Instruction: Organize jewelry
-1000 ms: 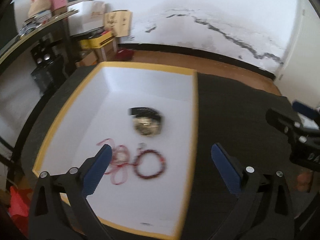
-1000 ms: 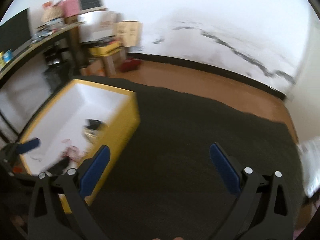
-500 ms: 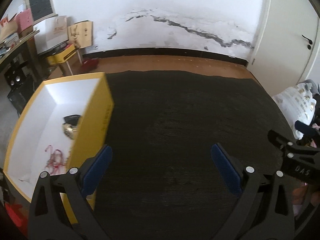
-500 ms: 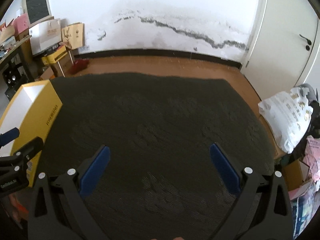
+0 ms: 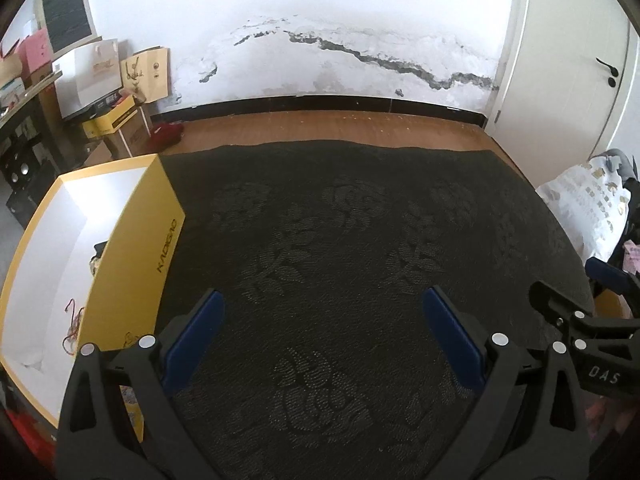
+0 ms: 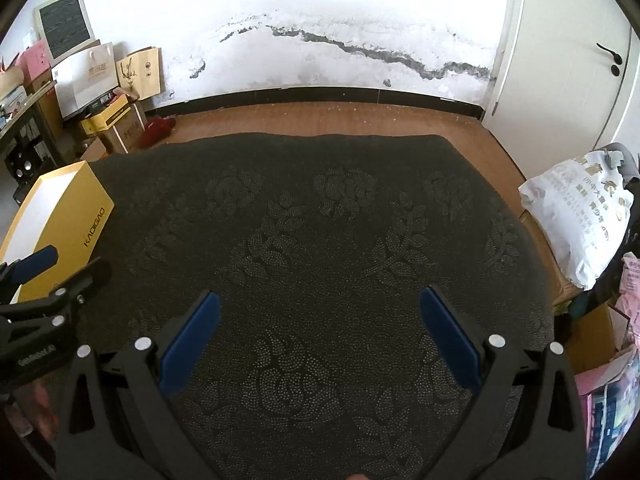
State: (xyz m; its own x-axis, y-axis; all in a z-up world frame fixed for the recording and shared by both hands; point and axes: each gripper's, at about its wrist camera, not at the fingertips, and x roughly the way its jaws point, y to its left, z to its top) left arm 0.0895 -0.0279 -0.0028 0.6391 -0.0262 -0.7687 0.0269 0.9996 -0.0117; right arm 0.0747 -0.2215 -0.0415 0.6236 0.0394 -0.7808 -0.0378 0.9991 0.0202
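A yellow box (image 5: 132, 264) with a white inside stands at the left end of the dark patterned table cloth (image 5: 340, 240). Inside it, partly hidden by the near wall, lie a red string bracelet (image 5: 72, 322) and a dark piece of jewelry (image 5: 98, 250). My left gripper (image 5: 324, 320) hovers open over bare cloth, just right of the box. Further right, my right gripper (image 6: 320, 320) is also open over the cloth, holding nothing. The right wrist view shows the box (image 6: 64, 220) at far left, with the left gripper (image 6: 44, 276) in front of it.
Boxes and paper bags (image 5: 112, 80) are stacked against the cracked wall at back left. A white printed sack (image 6: 580, 208) and pink packets (image 6: 628, 280) sit off the table's right side. A white door (image 5: 568, 60) closes the right wall.
Both grippers have swung right, away from above the box, and now face bare cloth. The box has slid to the far left of both views.
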